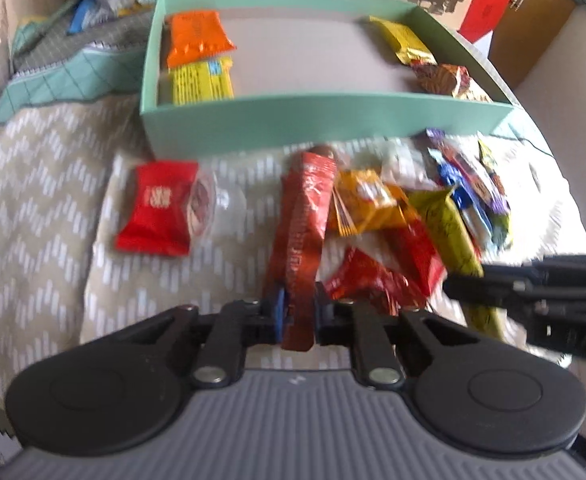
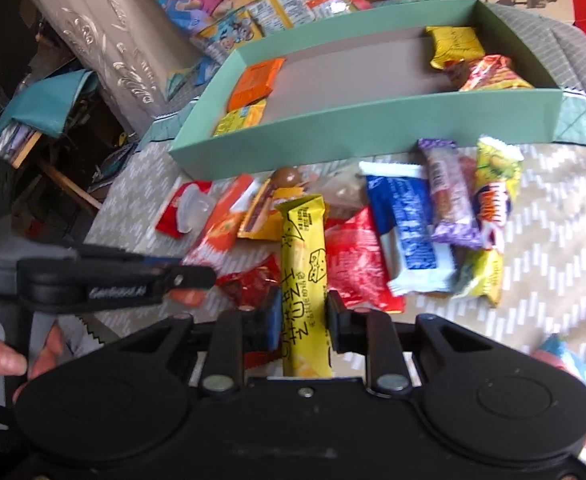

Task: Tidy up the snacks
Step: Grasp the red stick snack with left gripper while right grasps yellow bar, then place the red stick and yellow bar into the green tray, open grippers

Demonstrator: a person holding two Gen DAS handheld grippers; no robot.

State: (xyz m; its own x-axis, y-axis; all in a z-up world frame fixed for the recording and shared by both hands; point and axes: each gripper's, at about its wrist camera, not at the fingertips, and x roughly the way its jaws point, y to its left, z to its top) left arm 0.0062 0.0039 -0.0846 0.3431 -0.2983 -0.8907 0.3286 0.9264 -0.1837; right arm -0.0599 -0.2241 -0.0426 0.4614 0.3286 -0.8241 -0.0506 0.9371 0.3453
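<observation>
Left gripper (image 1: 297, 312): we see its black jaws clamped on a long orange-red stick pack (image 1: 303, 236), crinkly foil, just in front of the green box (image 1: 325, 118).
Right gripper (image 2: 303, 320): we find the jaws pressed on a long yellow bar (image 2: 303, 264), smooth glossy wrapper, also in front of the box.
Box: shallow rectangular card, matte, holding an orange packet (image 1: 199, 36) at its left end and a gold packet (image 1: 403, 40) at its right.
Pile (image 2: 413, 232): shiny wrappers heaped just before the box's near wall.
Cloth (image 1: 33, 184): soft beige zigzag weave under the box.
</observation>
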